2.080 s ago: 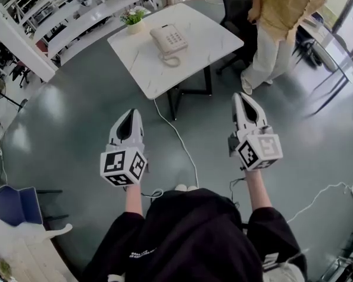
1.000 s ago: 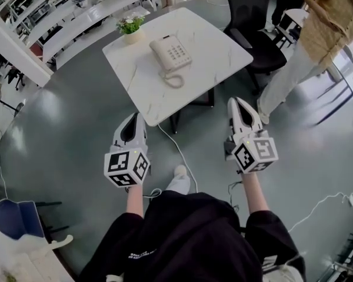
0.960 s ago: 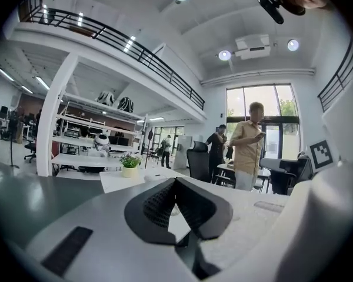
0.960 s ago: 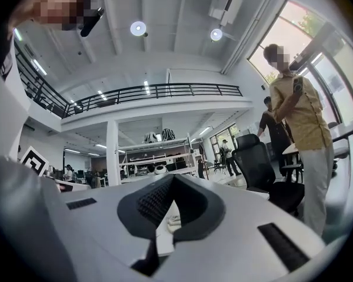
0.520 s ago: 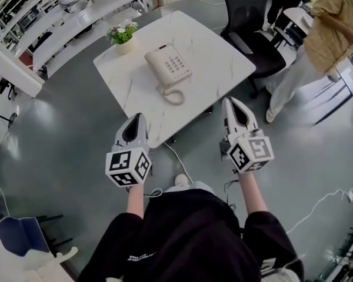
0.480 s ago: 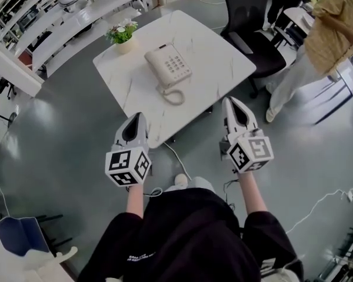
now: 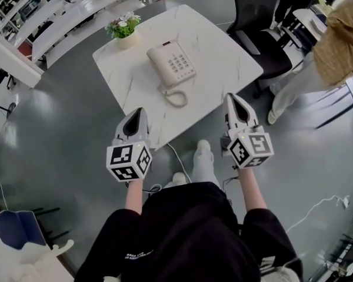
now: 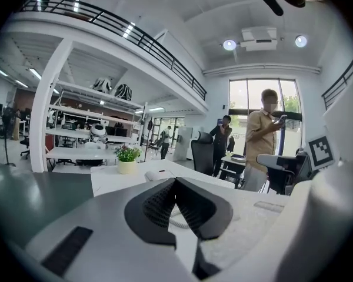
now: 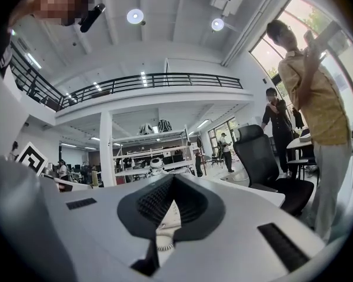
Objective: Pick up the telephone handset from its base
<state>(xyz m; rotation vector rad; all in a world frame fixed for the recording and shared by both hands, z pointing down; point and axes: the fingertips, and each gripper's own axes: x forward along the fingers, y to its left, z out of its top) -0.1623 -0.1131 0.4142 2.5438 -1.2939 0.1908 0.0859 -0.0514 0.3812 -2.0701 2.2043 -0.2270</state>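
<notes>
A beige telephone point(image 7: 172, 65) sits in the middle of the white marble table point(image 7: 223, 51). Its handset point(image 7: 156, 61) rests on the base's left side, and the coiled cord point(image 7: 175, 97) loops toward the near edge. My left gripper point(image 7: 137, 113) hovers at the table's near edge, shut and empty. The right gripper point(image 7: 231, 98) hangs beside the table's near right edge, also shut and empty. Both are well short of the phone. In the left gripper view the telephone point(image 8: 159, 174) peeks over the closed jaws. In the right gripper view the cord point(image 9: 159, 242) shows below the jaws.
A potted plant point(image 7: 123, 27) stands at the table's far left corner. A black office chair point(image 7: 265, 16) is at the far right, with a person in a yellow shirt point(image 7: 341, 40) beyond it. A white cable point(image 7: 179, 157) runs over the grey floor under the table.
Both grippers have travelled forward up to the table's near edge, still shut. The table and phone sit closer in view. The person in yellow has shifted to the right.
</notes>
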